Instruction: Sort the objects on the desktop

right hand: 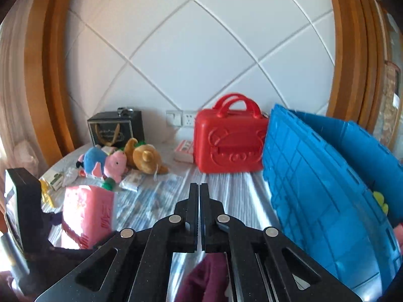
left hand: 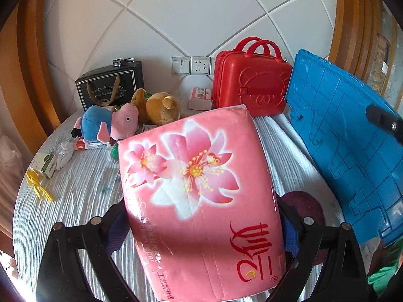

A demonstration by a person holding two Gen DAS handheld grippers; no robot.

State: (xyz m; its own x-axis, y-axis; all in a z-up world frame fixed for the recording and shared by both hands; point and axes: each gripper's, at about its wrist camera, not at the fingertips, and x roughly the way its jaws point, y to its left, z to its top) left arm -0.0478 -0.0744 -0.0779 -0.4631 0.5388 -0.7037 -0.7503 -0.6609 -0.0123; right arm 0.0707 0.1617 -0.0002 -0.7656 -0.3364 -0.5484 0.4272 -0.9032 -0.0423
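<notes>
Pink tissue pack [left hand: 199, 201] clamped in left hand-held gripper [left hand: 201, 226], right hand-held gripper [right hand: 199, 196] closed — blue crate [right hand: 327, 188] beside.

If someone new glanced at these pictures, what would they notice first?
First, the pink flower-printed tissue pack, clamped in the left gripper over the striped tablecloth. Then the blue ribbed plastic crate at the right, and the red plastic carry case by the wall beside it.

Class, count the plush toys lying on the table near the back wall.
2. The pig plush in blue lies left of the brown plush; the two touch, in front of the black box. Others may be hidden inside the blue crate.
</notes>
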